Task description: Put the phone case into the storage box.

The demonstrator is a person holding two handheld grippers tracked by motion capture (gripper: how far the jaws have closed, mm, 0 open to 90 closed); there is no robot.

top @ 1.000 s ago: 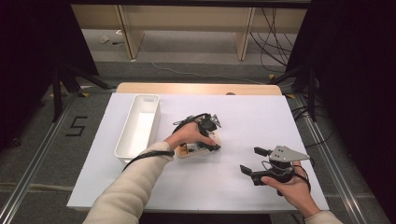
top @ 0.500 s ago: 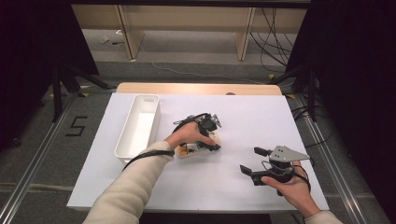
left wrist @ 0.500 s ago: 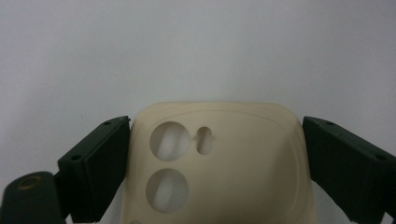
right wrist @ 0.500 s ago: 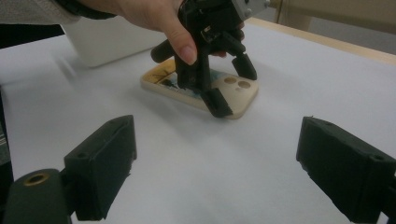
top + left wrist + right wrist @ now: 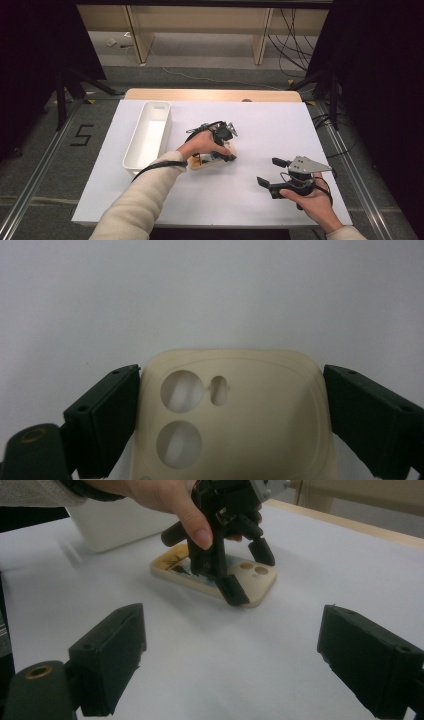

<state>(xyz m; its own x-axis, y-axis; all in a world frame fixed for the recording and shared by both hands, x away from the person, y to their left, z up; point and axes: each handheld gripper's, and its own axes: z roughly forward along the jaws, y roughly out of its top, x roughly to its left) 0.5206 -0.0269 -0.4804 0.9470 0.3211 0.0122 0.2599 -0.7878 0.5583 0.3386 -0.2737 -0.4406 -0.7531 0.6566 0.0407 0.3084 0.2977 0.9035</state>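
Left gripper (image 5: 226, 150) on the phone case (image 5: 235, 415)

Your left jaws straddle the cream case flat on the white table (image 5: 260, 200) near the white tray (image 5: 148, 137) — touching or not, unclear; your right gripper (image 5: 272, 172) hovers well apart, jaws spread wide.

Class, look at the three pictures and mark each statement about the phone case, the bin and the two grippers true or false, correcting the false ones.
1. The left gripper has its jaws on either side of the phone case. True.
2. The phone case lies inside the white bin. False: it lies on the table, beside the bin.
3. The right gripper is open and holds nothing. True.
4. The case is black. False: it is cream.
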